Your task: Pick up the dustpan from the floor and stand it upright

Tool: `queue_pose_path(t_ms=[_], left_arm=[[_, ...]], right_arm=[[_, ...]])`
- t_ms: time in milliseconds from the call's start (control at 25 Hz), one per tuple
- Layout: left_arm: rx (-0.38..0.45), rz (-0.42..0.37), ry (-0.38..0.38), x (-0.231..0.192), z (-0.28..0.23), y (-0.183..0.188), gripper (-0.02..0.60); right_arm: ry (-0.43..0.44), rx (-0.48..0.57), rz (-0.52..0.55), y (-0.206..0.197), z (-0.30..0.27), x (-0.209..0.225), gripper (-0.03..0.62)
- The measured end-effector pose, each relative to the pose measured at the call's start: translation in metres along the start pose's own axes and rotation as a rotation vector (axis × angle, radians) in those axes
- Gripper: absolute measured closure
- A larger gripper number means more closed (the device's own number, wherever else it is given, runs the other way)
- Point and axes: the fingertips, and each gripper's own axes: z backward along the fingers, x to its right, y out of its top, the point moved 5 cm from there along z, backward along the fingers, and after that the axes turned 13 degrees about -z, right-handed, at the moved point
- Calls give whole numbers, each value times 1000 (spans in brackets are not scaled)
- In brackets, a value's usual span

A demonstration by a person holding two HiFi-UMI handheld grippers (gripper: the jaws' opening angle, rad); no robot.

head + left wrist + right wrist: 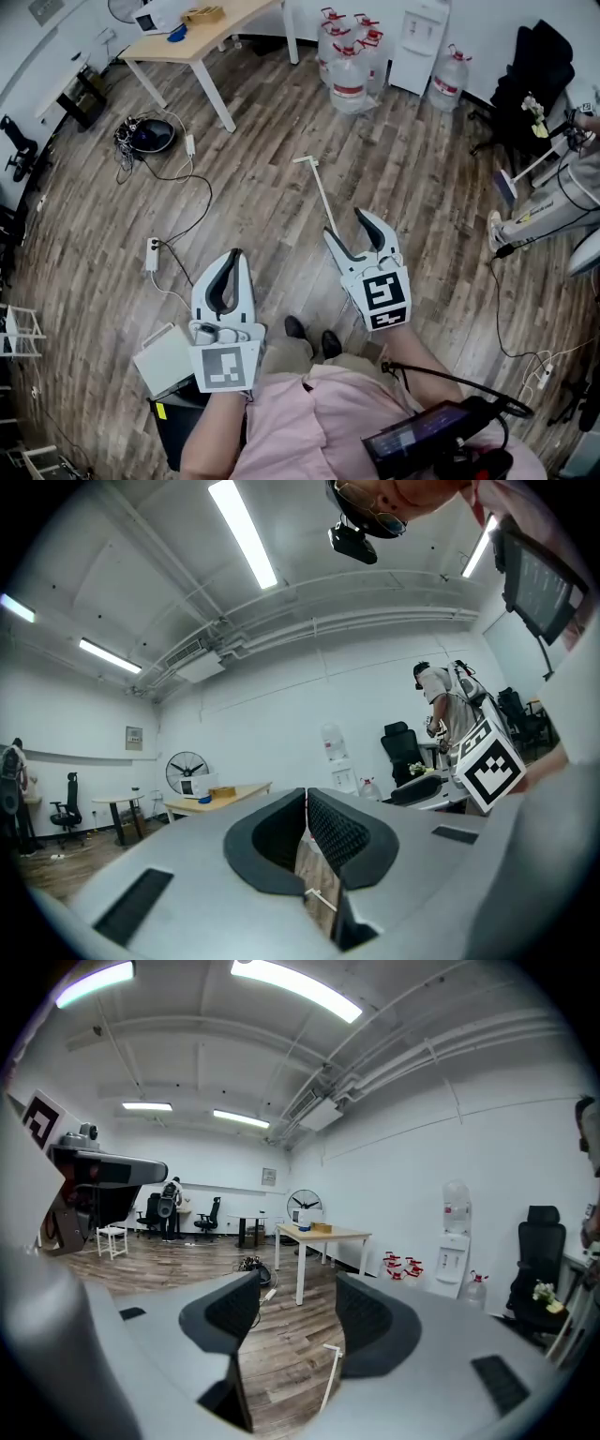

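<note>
A long white handle point(319, 192) lies on the wood floor ahead of me, its T-shaped end pointing away. Its near end runs under my right gripper point(345, 225), so the dustpan's pan is hidden. That gripper hovers above it, open, with nothing between its jaws. In the right gripper view the handle point(330, 1372) shows low between the spread jaws of the right gripper point(295, 1307). My left gripper point(236, 255) hangs further left, shut and empty. In the left gripper view, a sliver of the handle point(320, 898) shows below the touching jaws of the left gripper point(307, 803).
A wooden table point(202, 36) stands at the back left, with water jugs point(349, 73) and a white dispenser point(418, 42) at the back. A power strip point(153, 253) and cables trail on the left floor. A black chair point(530, 70) and equipment point(539, 211) stand right. A white box point(166, 360) sits by my left side.
</note>
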Motion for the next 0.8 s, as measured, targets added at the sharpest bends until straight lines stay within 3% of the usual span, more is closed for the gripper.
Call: queue_pose_path(t_ms=[360, 640, 800], left_arm=[[-2, 66, -15, -55, -87, -59, 566], [-19, 105, -72, -142, -204, -111, 566], [-8, 106, -92, -196, -259, -124, 566]], right_arm=[[-29, -64, 18, -6, -101, 16, 342], [-113, -68, 22, 25, -226, 37, 356], [-167, -69, 19, 48, -286, 47, 367]])
